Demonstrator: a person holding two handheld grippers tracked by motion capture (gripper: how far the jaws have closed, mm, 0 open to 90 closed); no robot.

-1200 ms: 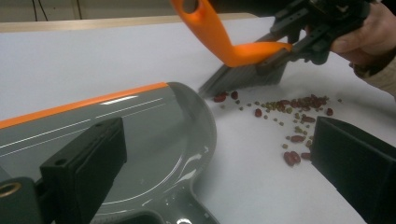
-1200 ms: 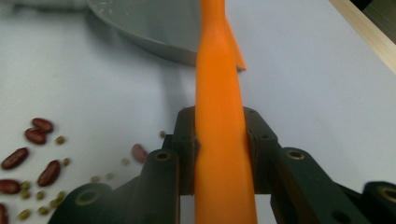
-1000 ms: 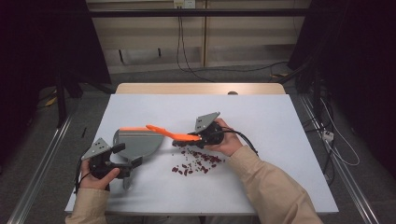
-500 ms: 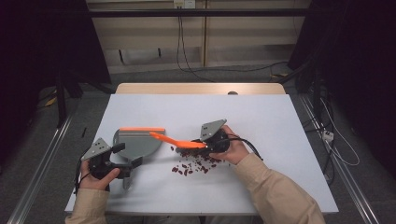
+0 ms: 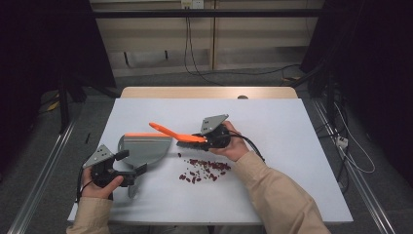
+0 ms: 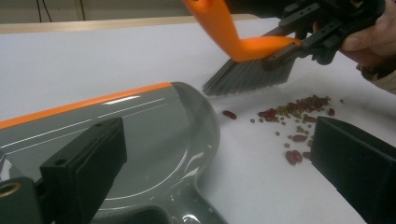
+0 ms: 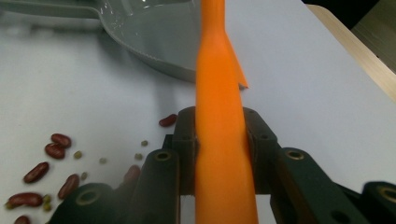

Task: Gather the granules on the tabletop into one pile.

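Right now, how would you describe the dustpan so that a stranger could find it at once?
On the white table, look at its left half, just ahead of the left gripper. The dustpan lies flat there, left of the scattered red beans. It is a grey scoop with an orange strip along its edge, while the brush nearby is orange with dark bristles.

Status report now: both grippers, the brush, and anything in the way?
Right gripper shut on orange brush, bristles above table. Left gripper at grey dustpan handle, grip unclear. Beans scattered beside the pan, nothing blocking.
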